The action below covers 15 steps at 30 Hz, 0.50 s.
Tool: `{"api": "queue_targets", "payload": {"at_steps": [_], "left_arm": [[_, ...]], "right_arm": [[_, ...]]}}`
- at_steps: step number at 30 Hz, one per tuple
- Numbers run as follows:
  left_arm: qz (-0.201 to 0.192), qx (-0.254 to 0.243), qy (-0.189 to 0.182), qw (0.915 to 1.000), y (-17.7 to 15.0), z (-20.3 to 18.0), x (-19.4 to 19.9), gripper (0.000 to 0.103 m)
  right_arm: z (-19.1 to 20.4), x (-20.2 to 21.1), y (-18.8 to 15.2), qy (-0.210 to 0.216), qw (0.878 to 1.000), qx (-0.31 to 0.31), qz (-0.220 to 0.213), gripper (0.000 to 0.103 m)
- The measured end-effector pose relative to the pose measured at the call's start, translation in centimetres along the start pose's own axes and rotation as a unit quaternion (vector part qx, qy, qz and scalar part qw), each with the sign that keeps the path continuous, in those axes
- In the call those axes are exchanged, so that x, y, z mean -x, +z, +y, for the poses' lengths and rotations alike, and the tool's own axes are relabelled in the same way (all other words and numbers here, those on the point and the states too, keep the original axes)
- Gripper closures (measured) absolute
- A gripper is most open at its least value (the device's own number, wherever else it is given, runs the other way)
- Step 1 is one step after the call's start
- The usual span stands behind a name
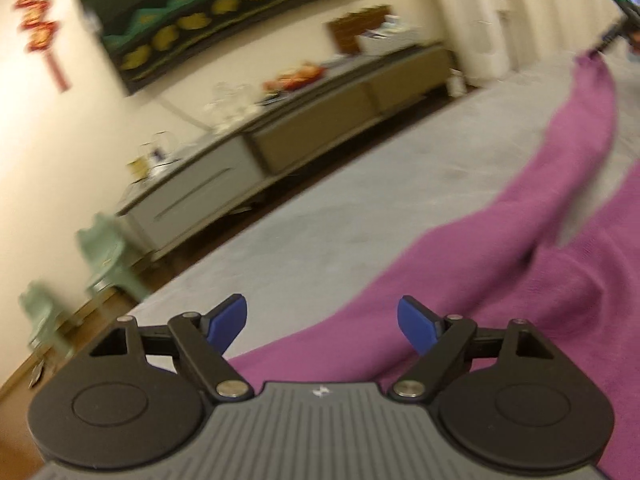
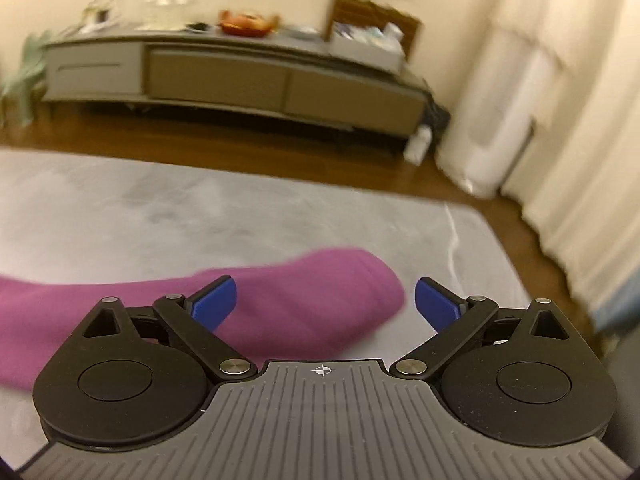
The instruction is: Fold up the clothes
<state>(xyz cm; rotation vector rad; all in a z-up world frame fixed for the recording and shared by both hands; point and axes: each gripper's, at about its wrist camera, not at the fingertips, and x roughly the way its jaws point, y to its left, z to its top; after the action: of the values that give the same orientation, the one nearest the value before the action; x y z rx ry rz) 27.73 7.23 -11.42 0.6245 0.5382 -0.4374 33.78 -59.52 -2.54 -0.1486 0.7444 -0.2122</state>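
A purple garment [image 1: 500, 280] lies spread on a grey carpet [image 1: 320, 232]. In the left wrist view it fills the right side, with a long part stretching to the upper right. My left gripper [image 1: 322, 324] is open and empty, its blue pads above the garment's near edge. In the right wrist view a purple sleeve end [image 2: 320, 292] lies on the carpet [image 2: 200, 216] just ahead. My right gripper [image 2: 325, 300] is open and empty over that sleeve end. The other gripper [image 1: 626, 12] shows blurred at the left wrist view's top right.
A long low grey cabinet [image 2: 224, 76] with glassware and a red bowl stands along the far wall. White curtains [image 2: 560, 100] hang at the right. Wooden floor [image 2: 240, 140] borders the carpet. Green stools [image 1: 104, 256] stand at the left.
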Motion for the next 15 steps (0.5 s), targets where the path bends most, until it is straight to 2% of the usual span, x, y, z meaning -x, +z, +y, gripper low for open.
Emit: {"api": "queue_targets", "payload": {"at_steps": [2,3,4,5,6,7,8,9,12,15], "left_arm": [[0.005,-0.012,-0.012,0.9998,-0.1,-0.6,-1.6,0.018],[0.009,-0.014,-0.013,0.9998,-0.1,-0.8,-2.4,0.021],[0.013,-0.013,-0.013,0.9997,0.0,-1.0,-3.1,0.023],[0.017,-0.008,-0.016,0.9997,0.0,-1.0,-3.6,0.034],[0.022,0.0,-0.023,0.9995,0.0,-0.9,-3.9,0.055],[0.027,0.006,-0.032,0.9991,-0.1,-0.7,-4.2,0.069],[0.031,0.008,-0.041,0.9986,-0.2,-0.6,-4.2,0.095],[0.03,0.009,-0.04,0.9987,-0.3,-0.5,-4.1,0.102],[0.016,0.029,-0.037,0.9988,-0.1,0.2,-2.7,0.102],[-0.023,0.11,-0.042,0.9928,1.2,3.6,-0.4,0.102]], "right_arm": [[-1.2,-1.3,-0.4,0.015,1.0,-0.013,0.013,0.011],[-1.6,-1.9,-0.5,0.028,0.999,-0.021,0.023,0.031],[-1.9,-2.2,-0.6,0.044,0.998,-0.031,0.03,0.07],[-2.2,-2.4,-0.6,0.06,0.997,-0.04,0.036,0.091],[-2.3,-2.0,-0.7,0.074,0.996,-0.038,0.032,0.102],[-2.1,-1.4,-0.8,0.079,0.996,-0.028,0.02,0.103],[-1.9,-0.4,-0.9,0.085,0.996,-0.015,0.008,0.103],[-1.7,0.6,-1.0,0.09,0.996,-0.004,-0.004,0.103],[-2.7,5.6,-0.6,0.102,0.993,-0.003,-0.052,0.103],[-5.1,11.0,0.6,0.122,0.987,-0.047,-0.091,0.103]]}}
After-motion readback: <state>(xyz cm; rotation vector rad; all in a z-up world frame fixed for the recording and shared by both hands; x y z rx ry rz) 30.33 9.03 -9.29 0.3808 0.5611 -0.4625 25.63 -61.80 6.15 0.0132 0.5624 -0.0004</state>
